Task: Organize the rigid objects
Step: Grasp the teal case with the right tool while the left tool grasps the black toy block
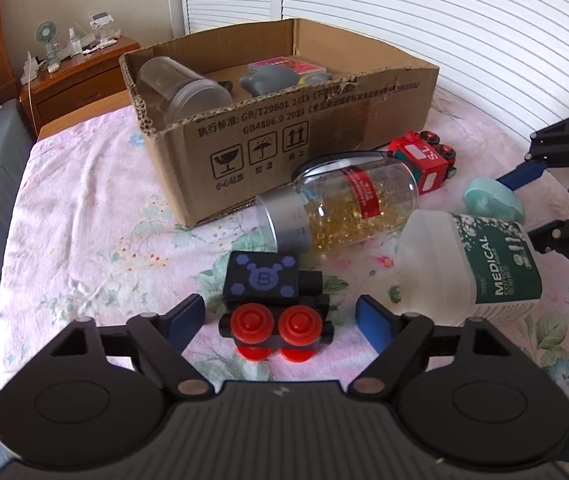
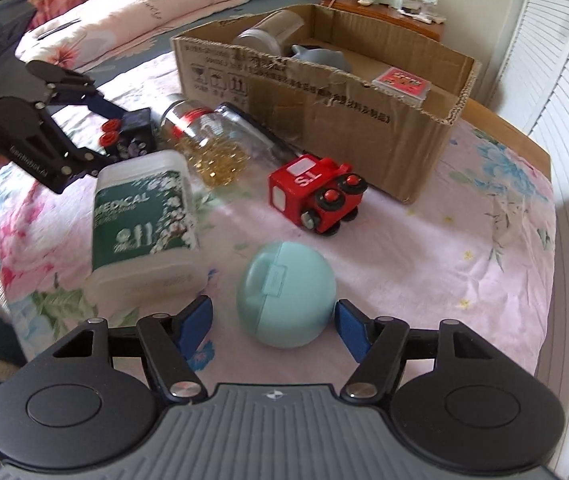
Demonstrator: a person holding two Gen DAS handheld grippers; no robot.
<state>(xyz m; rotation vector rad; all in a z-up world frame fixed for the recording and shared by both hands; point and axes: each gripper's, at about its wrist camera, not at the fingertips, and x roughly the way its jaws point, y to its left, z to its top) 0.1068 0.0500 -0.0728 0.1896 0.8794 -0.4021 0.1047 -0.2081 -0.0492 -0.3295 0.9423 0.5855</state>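
The left gripper [image 1: 280, 320] was seen spread around the black train [image 1: 274, 300], the right gripper [image 2: 272, 320] spread around the teal case [image 2: 286, 294], pads clear of both.

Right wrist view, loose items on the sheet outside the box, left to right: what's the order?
Black toy train → medical cotton swab tub → round teal case → red toy train. Capsule jar left out: it overlaps the tub's span.

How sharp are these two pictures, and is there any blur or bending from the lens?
Left wrist view: mostly sharp, the black toy train crisp; the louvred doors bow from fisheye distortion, and daylight washes out the sheet. Right wrist view: softer, with motion blur on the cotton swab box and the left gripper; the teal round case is slightly smeared.
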